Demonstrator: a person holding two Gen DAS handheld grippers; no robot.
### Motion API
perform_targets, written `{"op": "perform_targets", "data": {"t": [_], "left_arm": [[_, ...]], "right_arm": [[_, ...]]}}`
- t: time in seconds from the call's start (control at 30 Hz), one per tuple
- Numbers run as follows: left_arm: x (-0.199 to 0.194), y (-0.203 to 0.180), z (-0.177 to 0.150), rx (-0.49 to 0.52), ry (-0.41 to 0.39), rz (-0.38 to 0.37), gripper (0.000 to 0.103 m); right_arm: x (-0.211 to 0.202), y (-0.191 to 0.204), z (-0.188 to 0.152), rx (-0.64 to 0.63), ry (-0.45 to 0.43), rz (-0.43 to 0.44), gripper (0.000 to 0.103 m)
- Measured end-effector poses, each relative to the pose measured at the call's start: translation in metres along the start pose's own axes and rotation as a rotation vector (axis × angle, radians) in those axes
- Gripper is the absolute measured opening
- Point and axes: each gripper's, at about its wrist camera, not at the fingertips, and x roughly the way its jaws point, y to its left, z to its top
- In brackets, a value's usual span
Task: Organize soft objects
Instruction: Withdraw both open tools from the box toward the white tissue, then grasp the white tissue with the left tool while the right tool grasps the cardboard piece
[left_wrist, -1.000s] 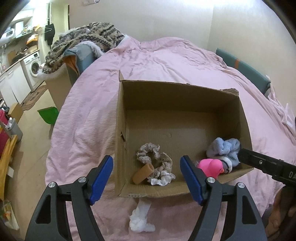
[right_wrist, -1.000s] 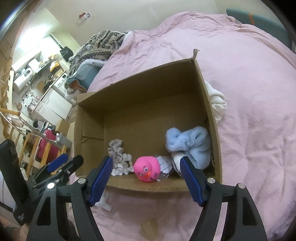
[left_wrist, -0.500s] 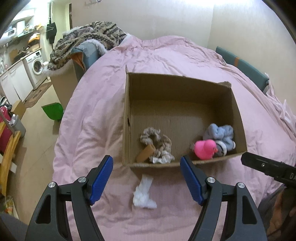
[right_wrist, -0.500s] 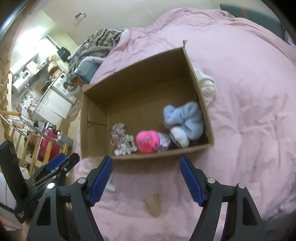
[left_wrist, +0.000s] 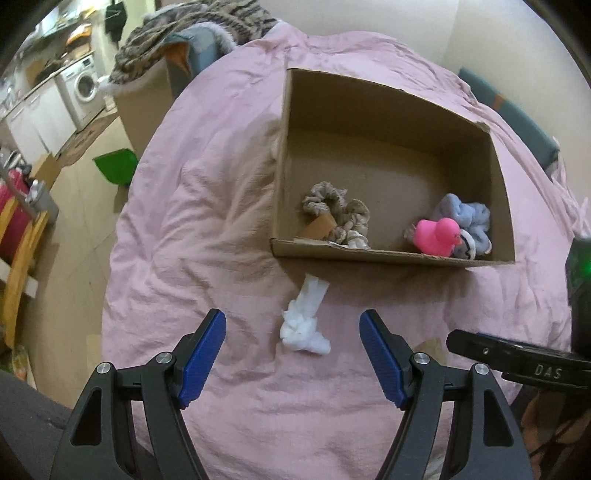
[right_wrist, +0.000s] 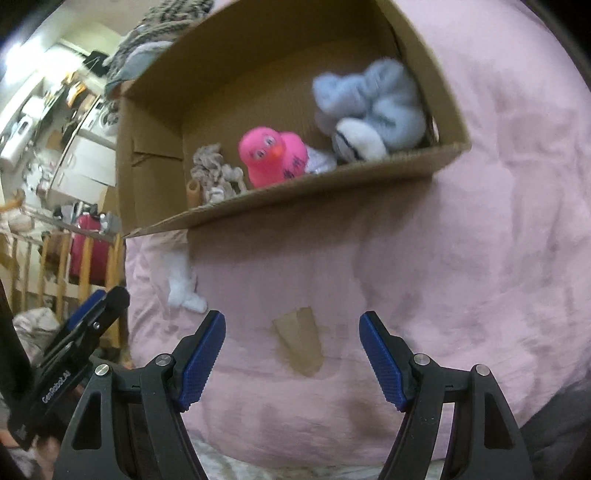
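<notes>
- Four soft items already sit in the cardboard box (left_wrist: 388, 110), centre-right of the left wrist view; we read them left to right: tan roll (left_wrist: 319, 226), beige scrunchies (left_wrist: 338, 208), pink duck (left_wrist: 437, 236), blue fluffy sock bundle (left_wrist: 465, 218), all crowded along the near wall.
- We see two items not yet boxed, both on the pink duvet (left_wrist: 221, 221).
- White fluffy cloth (left_wrist: 304, 325): lower centre of the left wrist view, just below the box's near wall, between and beyond the left gripper (left_wrist: 293, 352) fingers. Tongs spread wide, nothing pinched.
- Tan flat piece (right_wrist: 299, 345): lower centre of the right wrist view, between and beyond the right gripper (right_wrist: 291, 352) fingers. Tongs also spread, empty. View is blurred, so we can't tell the material.
- Our call: past the halfway mark; remaining work is picking up the white cloth and the tan piece and dropping both in the box.
</notes>
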Motion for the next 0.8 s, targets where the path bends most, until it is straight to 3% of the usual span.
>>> {"op": "perform_targets", "data": {"t": [0.23, 0.3, 0.33, 0.4, 0.5, 0.6, 0.63, 0.8], "left_arm": [[0.009, 0.016, 0.007, -0.094, 0.027, -0.015, 0.072], [0.011, 0.02, 0.008, -0.113, 0.037, -0.023, 0.072], [0.011, 0.021, 0.008, -0.121, 0.041, -0.023, 0.072], [0.012, 0.022, 0.008, -0.126, 0.045, -0.023, 0.072], [0.013, 0.021, 0.008, -0.122, 0.048, -0.022, 0.072], [0.017, 0.019, 0.008, -0.115, 0.061, -0.014, 0.072], [0.02, 0.019, 0.008, -0.113, 0.069, -0.012, 0.072], [0.038, 0.015, 0.006, -0.101, 0.114, 0.015, 0.072]], "right_arm": [[0.014, -0.006, 0.001, 0.03, 0.061, 0.012, 0.079], [0.02, 0.0, -0.001, -0.01, 0.08, -0.027, 0.071], [0.024, 0.004, -0.002, -0.032, 0.09, -0.043, 0.06], [0.032, 0.011, -0.005, -0.075, 0.12, -0.065, 0.049], [0.041, 0.02, -0.009, -0.148, 0.135, -0.124, 0.041], [0.045, 0.027, -0.013, -0.206, 0.136, -0.177, 0.027], [0.045, 0.028, -0.015, -0.221, 0.131, -0.195, 0.018], [0.034, 0.029, -0.017, -0.233, 0.106, -0.187, 0.013]]}}
